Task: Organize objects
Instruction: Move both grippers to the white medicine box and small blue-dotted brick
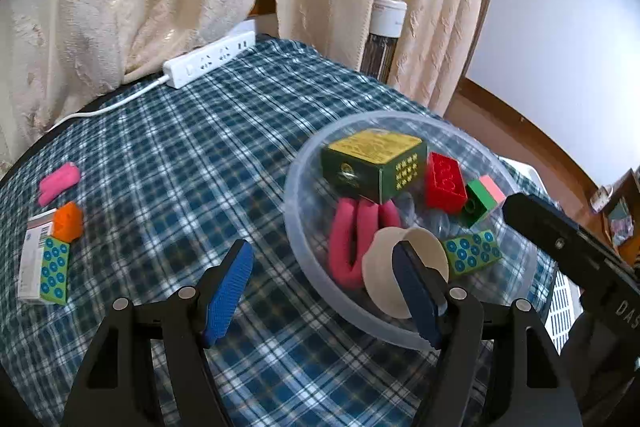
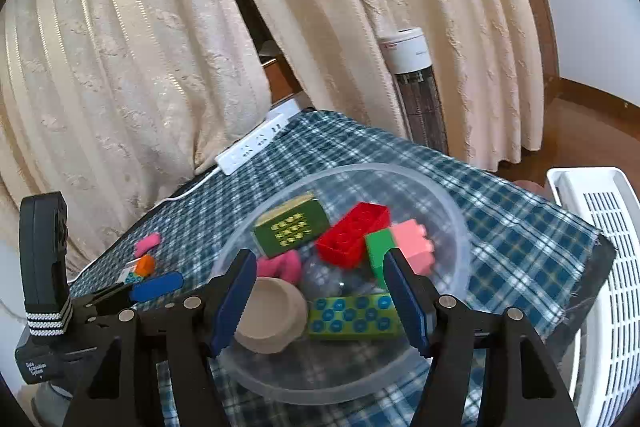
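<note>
Blue-padded left gripper (image 1: 326, 291) and right gripper (image 2: 322, 301) both gape wide, holding nothing, above the bowl's (image 1: 304, 267) near rim. Inside lie tape (image 1: 384, 267), bricks (image 1: 444, 183) and a box (image 1: 372, 163). Sorting seems midway: an orange block (image 1: 67, 221), pink piece (image 1: 59, 183) and carton (image 1: 34, 259) wait near the table's left edge; next calls for reaching there.

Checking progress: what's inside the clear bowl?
The clear bowl holds a green box, red brick, green-pink brick, dotted block, pink loop, tape roll. Anything beneath them is hidden.
</note>
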Demonstrator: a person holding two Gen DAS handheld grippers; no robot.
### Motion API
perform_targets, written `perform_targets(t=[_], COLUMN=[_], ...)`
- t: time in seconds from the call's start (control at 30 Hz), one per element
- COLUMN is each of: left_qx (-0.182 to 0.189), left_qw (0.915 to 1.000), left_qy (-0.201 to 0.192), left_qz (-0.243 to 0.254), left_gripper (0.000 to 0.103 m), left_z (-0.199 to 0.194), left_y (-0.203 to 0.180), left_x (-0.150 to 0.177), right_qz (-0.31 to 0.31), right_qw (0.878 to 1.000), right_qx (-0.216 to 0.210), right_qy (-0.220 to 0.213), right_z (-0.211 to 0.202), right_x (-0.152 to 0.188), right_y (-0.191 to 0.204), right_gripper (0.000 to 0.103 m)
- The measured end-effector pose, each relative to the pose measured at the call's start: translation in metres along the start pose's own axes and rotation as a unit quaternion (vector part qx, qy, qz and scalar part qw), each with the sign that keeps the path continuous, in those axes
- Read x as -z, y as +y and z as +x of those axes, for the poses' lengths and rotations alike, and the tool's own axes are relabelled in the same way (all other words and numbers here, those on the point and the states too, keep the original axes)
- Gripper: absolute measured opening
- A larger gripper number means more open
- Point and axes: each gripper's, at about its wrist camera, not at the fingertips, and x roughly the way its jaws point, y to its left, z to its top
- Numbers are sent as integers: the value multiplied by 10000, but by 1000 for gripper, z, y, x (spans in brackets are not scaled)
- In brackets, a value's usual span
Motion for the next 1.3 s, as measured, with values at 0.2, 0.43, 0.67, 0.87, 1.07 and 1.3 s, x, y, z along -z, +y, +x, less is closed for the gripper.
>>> perform_targets(t=[0.2, 0.43, 0.67, 0.87, 1.07, 1.3], left_qx=[-237, -569, -998, -1447, -1667, -1976], left_qw=[9992, 9956, 9873, 9789, 9714, 9603], left_qy=[-105, -196, -375, -443, -499, -552], left_qz=[-309, -716, -1181, -1370, -1619, -1891], left_gripper=[74, 74, 74, 74, 74, 74], left_z=[-13, -27, -49, -61, -73, -89], left_y=[24, 66, 118, 153, 186, 224], left_x=[1, 5, 12, 22, 32, 47], right_qz=[-224, -471, -736, -916, -1107, -1324], right_qw=[9995, 9979, 9946, 9912, 9869, 9750], right_qx=[-192, -371, -582, -727, -847, -1248], right_qy=[90, 251, 448, 624, 815, 1273], right_z=[5, 13, 25, 38, 52, 78], right_x=[2, 8, 15, 19, 20, 24], right_y=[24, 53, 87, 113, 139, 177], right_gripper=[69, 69, 69, 69, 69, 69])
